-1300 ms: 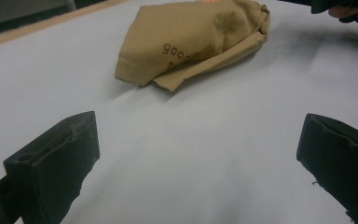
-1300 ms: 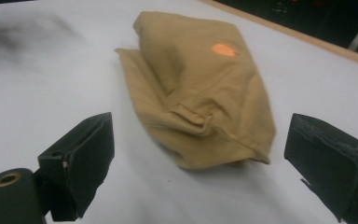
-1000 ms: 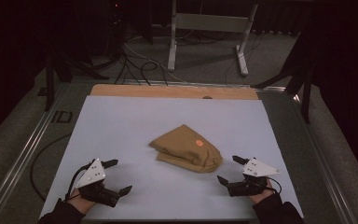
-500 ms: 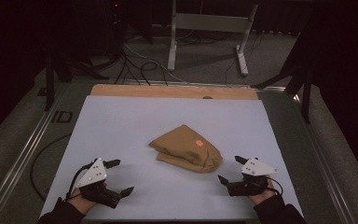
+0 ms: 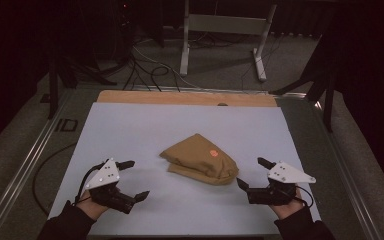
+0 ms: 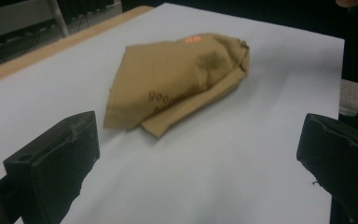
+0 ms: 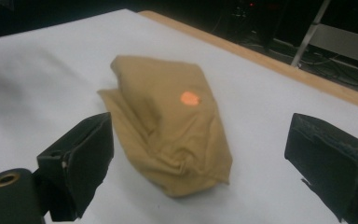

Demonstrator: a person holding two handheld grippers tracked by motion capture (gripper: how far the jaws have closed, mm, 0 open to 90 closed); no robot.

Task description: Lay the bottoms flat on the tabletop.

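Barely anything moves here: the right gripper (image 5: 251, 173) slides a touch further right along the table's near edge, away from the folded tan cloth (image 5: 200, 159), jaws spread wide like before.

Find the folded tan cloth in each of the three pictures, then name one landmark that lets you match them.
High view: the tan cloth lies mid-table on the white sheet, between the two tongs.
Left gripper view: the cloth sits upper centre, beyond the open jaws.
Right gripper view: the cloth sits centre, between and beyond the open jaws.
Shared landmark: the orange mark on the cloth's top face.
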